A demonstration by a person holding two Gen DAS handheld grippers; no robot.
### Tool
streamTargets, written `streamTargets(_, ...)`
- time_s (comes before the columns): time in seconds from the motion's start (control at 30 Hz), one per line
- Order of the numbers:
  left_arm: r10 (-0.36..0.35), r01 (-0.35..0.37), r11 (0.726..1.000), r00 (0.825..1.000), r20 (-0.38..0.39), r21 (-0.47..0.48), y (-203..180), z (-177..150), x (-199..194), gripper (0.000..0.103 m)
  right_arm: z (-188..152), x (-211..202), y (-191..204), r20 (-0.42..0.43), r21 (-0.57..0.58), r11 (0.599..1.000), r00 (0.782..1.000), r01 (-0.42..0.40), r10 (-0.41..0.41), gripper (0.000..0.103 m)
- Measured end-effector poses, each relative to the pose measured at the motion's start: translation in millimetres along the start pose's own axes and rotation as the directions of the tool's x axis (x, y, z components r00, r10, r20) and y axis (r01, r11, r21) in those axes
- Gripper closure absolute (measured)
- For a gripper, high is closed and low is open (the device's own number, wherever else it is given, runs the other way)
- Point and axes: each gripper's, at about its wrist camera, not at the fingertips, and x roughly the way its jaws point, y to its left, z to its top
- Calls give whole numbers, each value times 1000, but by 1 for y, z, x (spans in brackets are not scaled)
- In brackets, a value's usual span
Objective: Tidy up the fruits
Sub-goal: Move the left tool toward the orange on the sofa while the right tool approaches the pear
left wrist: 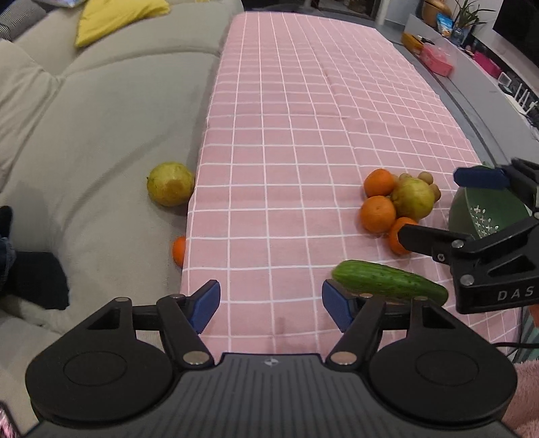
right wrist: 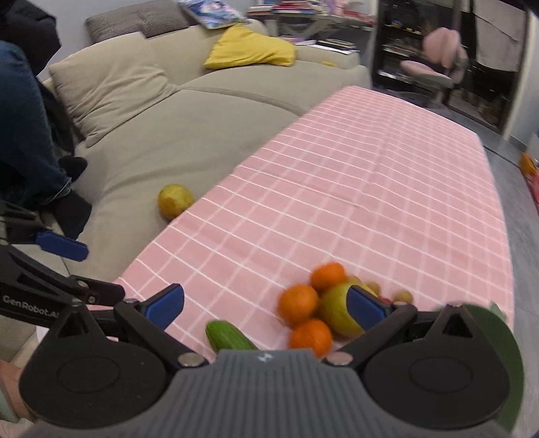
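A pile of oranges [left wrist: 378, 214] and a yellow-green fruit [left wrist: 412, 198] with small brown fruits lies on the pink checked tablecloth [left wrist: 303, 134]. A cucumber [left wrist: 387, 281] lies near the front. A yellow-green fruit [left wrist: 170, 183] and an orange [left wrist: 179, 251] rest on the sofa beside the table edge. My left gripper [left wrist: 271, 305] is open and empty over the cloth's near edge. My right gripper [right wrist: 266, 303] is open and empty, hovering over the pile [right wrist: 313, 313] and cucumber [right wrist: 229, 337]. A green colander [left wrist: 485, 212] stands behind the right gripper.
A beige sofa [left wrist: 101, 118] with a yellow cushion [left wrist: 111, 20] runs along the table's left side. A person's leg [right wrist: 23, 134] rests on the sofa. A shelf with boxes [left wrist: 438, 60] runs along the right. A pink chair [right wrist: 434, 64] stands beyond the table.
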Motion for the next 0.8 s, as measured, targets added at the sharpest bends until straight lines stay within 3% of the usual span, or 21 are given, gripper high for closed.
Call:
streamTargets(0.23,19,-18,980,1000,0,198,31,5,23,23,23,40,6,-47,-31,997,997,-70,69,4)
streamTargets(0.47,12,-8,906,1000,-7,423,61,-3,35,24,37,68,18,-78,-99,991,994,-89,81,4)
streamTargets(0.6,-25,17,876,1000,11,481,89,-7,41,25,44,85,24,-101,-116,987,990,-113,102,4)
streamTargets(0.67,-36,8,850,998,42,527,101,-10,44,28,48,93,27,-107,-135,982,987,-133,119,4)
streamTargets(0.7,-36,-5,830,997,63,557,106,-13,47,32,50,97,30,-112,-149,978,985,-146,130,4)
streamTargets(0.8,-51,-13,761,995,81,648,114,-19,59,34,56,110,35,-130,-178,970,981,-165,143,4)
